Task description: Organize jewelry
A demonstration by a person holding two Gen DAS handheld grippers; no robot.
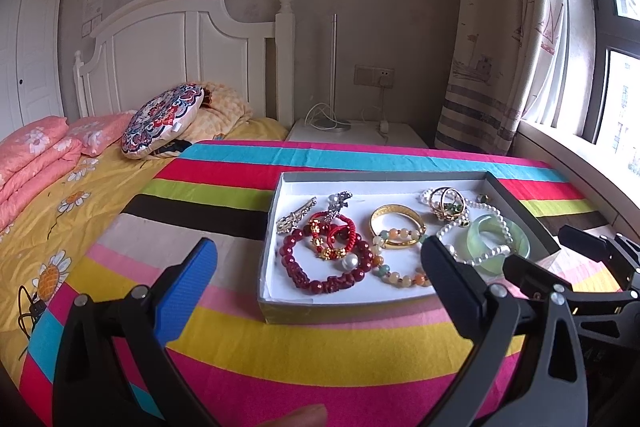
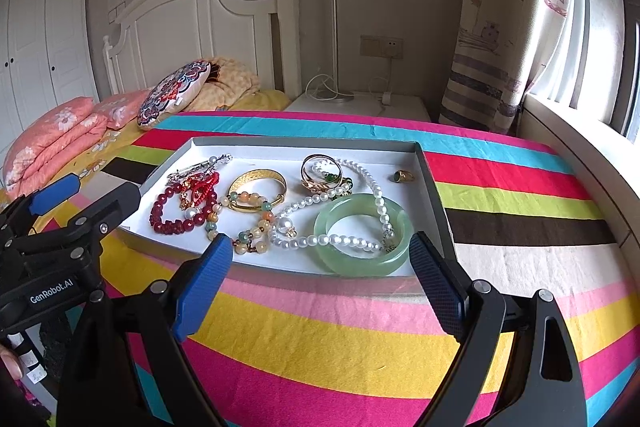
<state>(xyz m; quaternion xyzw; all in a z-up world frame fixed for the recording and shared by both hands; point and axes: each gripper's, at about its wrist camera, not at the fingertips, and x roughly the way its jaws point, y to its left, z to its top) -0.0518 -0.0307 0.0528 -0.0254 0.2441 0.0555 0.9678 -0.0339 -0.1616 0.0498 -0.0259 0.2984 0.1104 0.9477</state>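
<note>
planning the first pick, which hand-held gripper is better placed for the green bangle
Right. The right hand-held gripper is open and frames the green bangle at the box's near edge; the left hand-held gripper faces the red beads.

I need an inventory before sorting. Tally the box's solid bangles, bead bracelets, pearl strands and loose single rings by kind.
Solid bangles: 2, gold bangle and jade bangle
Bead bracelets: 2, dark red bracelet and multicoloured bracelet
Pearl strands: 1
Loose single rings: 1
Total: 6
Tangled gold, red-cord and silver pieces left uncounted.
</note>
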